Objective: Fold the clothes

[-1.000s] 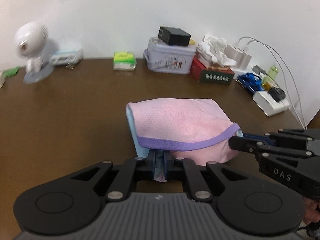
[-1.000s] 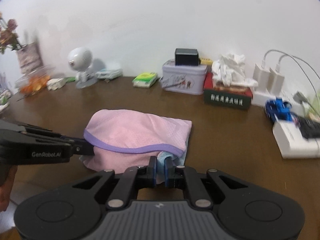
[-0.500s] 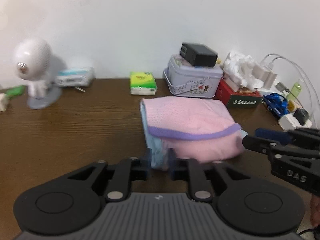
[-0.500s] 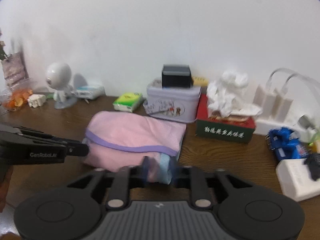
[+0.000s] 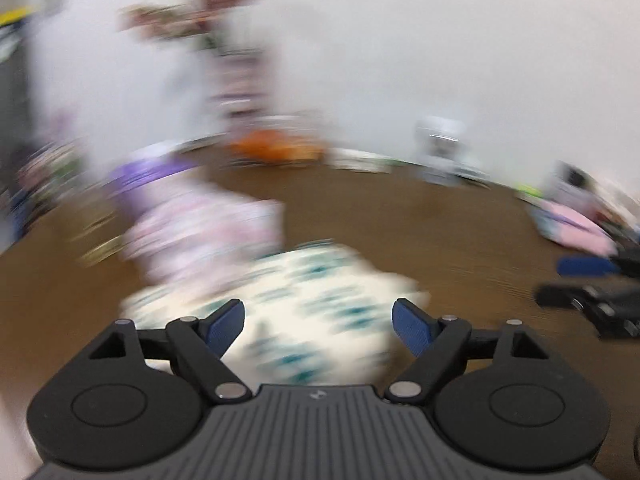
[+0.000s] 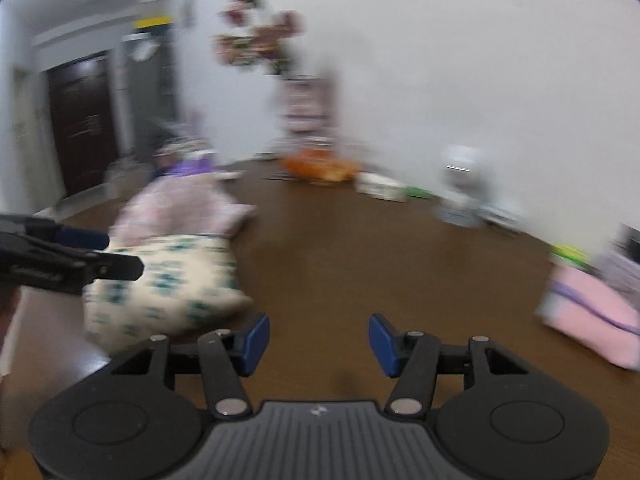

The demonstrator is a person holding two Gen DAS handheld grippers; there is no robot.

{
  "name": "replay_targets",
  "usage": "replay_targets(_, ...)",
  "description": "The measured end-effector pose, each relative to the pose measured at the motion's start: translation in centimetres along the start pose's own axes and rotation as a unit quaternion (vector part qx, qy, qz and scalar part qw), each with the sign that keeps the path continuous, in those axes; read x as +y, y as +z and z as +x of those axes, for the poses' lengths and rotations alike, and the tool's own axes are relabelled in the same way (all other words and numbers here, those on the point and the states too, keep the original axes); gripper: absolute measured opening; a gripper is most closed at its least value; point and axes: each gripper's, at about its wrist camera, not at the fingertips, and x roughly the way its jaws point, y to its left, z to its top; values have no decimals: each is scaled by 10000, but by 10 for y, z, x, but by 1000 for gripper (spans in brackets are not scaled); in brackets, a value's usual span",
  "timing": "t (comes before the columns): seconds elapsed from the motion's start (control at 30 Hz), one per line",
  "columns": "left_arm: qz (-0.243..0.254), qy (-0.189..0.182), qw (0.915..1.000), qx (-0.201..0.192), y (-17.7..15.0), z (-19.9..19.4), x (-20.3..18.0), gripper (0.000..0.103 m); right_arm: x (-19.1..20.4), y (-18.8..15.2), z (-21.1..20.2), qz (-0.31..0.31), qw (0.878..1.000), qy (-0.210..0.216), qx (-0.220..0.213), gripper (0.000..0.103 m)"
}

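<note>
Pink garment (image 6: 592,312) lies folded on the table (image 6: 360,264), far to the right of the right hand-held gripper (image 6: 318,340); that piece looks done. Left hand-held gripper (image 5: 318,322), jaws opening and empty, hovers over a cream patterned garment (image 5: 304,304), apparently unfolded, though blur hides detail. Right jaws opening, nothing between. Another pinkish garment (image 6: 180,208) waits beyond.
</note>
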Motion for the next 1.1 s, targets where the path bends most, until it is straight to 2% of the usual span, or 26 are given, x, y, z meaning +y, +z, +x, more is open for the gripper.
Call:
replay_targets(0.07,-854,26,9963,111,-3,7,43,79,33,6,16,-89,9995,313,-20,54)
replay_targets(0.1,-1260,-121,9918,184,-3,13,60,79,50,7,21,-179,9989,435,-36,54)
replay_targets(0.13,-1658,-301,9853,268,-3,20,76,72,64,5,21,-293,9986,449,1,54)
replay_targets(0.17,-2029,-505,9771,399,-3,30,89,69,78,3,22,-406,9981,463,38,54)
replay_targets(0.23,-2684,-903,9568,661,-6,51,108,44,105,-1,23,-628,9968,486,111,54)
replay_targets(0.27,-2955,-1082,9461,761,-8,62,115,42,113,-4,21,-713,9962,473,133,55)
replay_targets(0.33,-3421,-1370,9248,949,-11,79,123,17,127,-10,19,-875,9952,418,137,56)
replay_targets(0.37,-3594,-1456,9160,1033,-13,84,123,15,134,-12,21,-949,9945,437,110,57)
replay_targets(0.4,-3660,-1498,9130,1001,-14,81,122,14,141,-13,23,-1025,9937,450,81,57)
replay_targets(0.47,-3483,-1640,9197,775,-11,58,113,12,158,-17,30,-1277,9911,380,-13,59)
replay_targets(0.5,-3435,-1726,9205,701,-10,49,108,12,171,-20,34,-1514,9880,290,-48,67)
replay_targets(0.57,-3297,-1941,9219,606,-8,23,94,12,195,-28,41,-1988,9800,53,-101,71)
replay_targets(0.63,-3070,-2135,9262,483,-4,-4,78,10,212,-37,46,-2309,9724,-292,-161,57)
replay_targets(0.67,-2930,-2186,9300,393,-1,-18,70,7,213,-39,47,-2237,9729,-568,-172,23)
replay_targets(0.7,-2800,-2255,9327,274,2,-32,63,4,209,-38,42,-2032,9758,-789,-184,14)
replay_targets(0.73,-2669,-2334,9349,172,6,-43,56,4,204,-36,32,-1834,9785,-920,-215,11)
replay_targets(0.77,-2514,-2382,9381,32,11,-56,50,4,199,-34,19,-1684,9798,-1046,-279,9)
replay_targets(0.87,-2123,-2636,9402,-381,26,-92,27,4,191,-27,-49,-1802,9703,-1377,-843,6)
replay_targets(1.0,-1240,-3248,9325,-974,47,-161,-12,4,187,-6,-160,-2063,9437,-2038,-1592,4)
replay_targets(1.07,-698,-3512,9245,-1305,57,-200,-32,5,186,5,-217,-2022,9418,-1989,-1803,4)
replay_targets(1.1,-496,-3641,9203,-1339,62,-210,-42,5,185,7,-242,-2017,9393,-2022,-1899,4)
